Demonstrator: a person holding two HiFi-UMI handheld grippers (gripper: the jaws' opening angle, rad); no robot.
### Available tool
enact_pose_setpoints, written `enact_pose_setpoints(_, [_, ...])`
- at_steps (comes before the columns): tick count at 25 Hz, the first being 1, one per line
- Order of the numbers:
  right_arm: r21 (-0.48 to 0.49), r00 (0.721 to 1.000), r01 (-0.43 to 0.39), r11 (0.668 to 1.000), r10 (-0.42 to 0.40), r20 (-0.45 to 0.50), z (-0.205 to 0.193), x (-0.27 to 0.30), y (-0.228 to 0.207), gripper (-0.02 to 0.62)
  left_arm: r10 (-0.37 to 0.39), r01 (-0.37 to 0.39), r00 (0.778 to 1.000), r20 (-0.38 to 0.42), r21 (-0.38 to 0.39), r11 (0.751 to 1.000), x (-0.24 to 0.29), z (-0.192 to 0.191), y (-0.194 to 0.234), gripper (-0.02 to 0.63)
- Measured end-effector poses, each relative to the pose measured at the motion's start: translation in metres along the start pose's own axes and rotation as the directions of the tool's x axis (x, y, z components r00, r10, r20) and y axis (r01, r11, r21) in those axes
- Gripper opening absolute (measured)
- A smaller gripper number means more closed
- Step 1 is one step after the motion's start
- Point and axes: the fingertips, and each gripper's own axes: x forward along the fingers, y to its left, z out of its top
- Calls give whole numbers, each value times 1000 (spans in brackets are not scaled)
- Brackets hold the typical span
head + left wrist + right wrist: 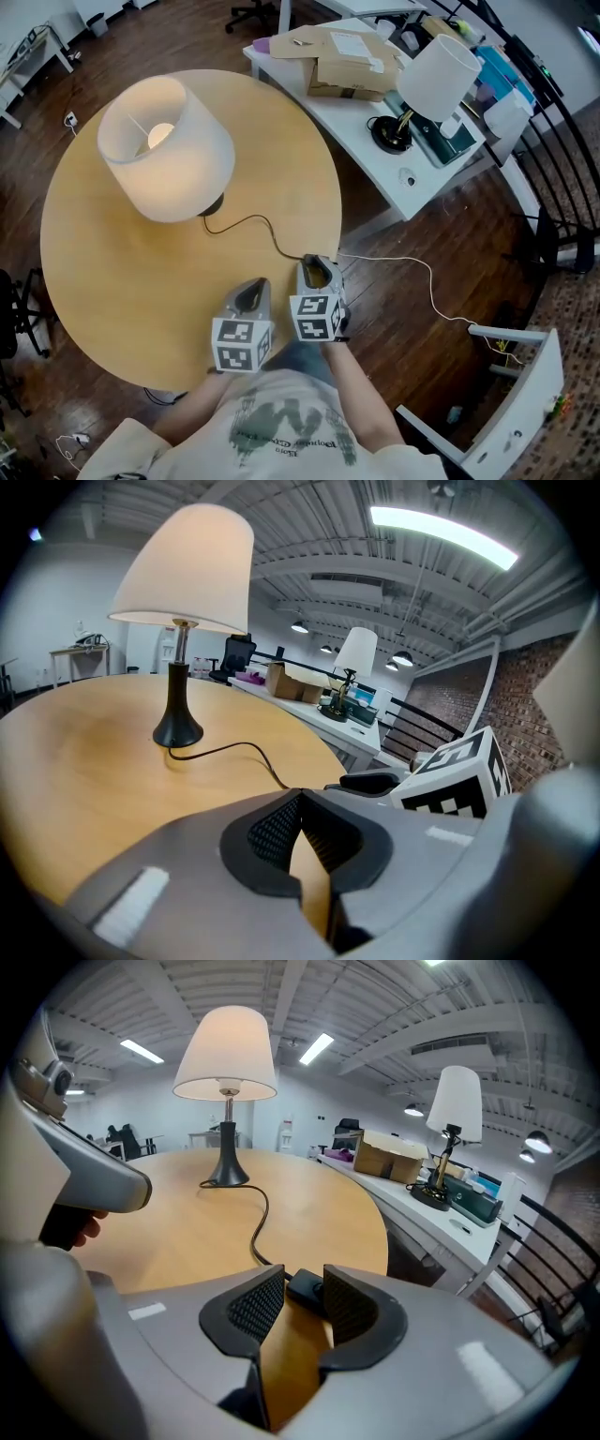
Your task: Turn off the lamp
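A lit lamp (167, 145) with a white shade stands at the far left of the round wooden table (112, 281); it also shows in the left gripper view (187, 569) and the right gripper view (225, 1054). Its black cord (253, 223) runs to a black inline switch (305, 1288) at the table's near right edge. My right gripper (300, 1283) is open, and the switch lies between its fingertips, close against the right pad. In the head view the right gripper (317, 265) covers the switch. My left gripper (253, 286) hovers beside it, its tips (300, 799) together and holding nothing.
A white desk (412, 178) to the right carries an unlit lamp (439, 75), cardboard boxes (347, 61) and clutter. A thin white cable (422, 272) trails over the wooden floor. A white chair (525, 394) stands at the lower right.
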Motion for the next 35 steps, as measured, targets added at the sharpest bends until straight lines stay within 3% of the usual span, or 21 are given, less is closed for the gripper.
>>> enact_pose_setpoints(9, [-54, 999, 44, 998, -45, -15, -1, 2, 1, 104, 17, -17, 1000, 2, 0, 1000, -2, 0, 3, -5])
enact_pose_setpoints(22, [-9, 999, 42, 999, -42, -30, -1, 3, -3, 106, 22, -22, 999, 30, -4, 1000, -18, 3, 8, -3])
enact_pose_setpoints(24, [16, 998, 59, 998, -59, -13, 4, -4, -6, 78, 23, -23, 999, 46, -8, 1000, -26, 5, 11, -5])
enact_pose_setpoints(35, [95, 987, 119, 988, -128, 96, 31, -70, 24, 78, -59, 56, 990, 128, 24, 998, -78, 9, 11, -5])
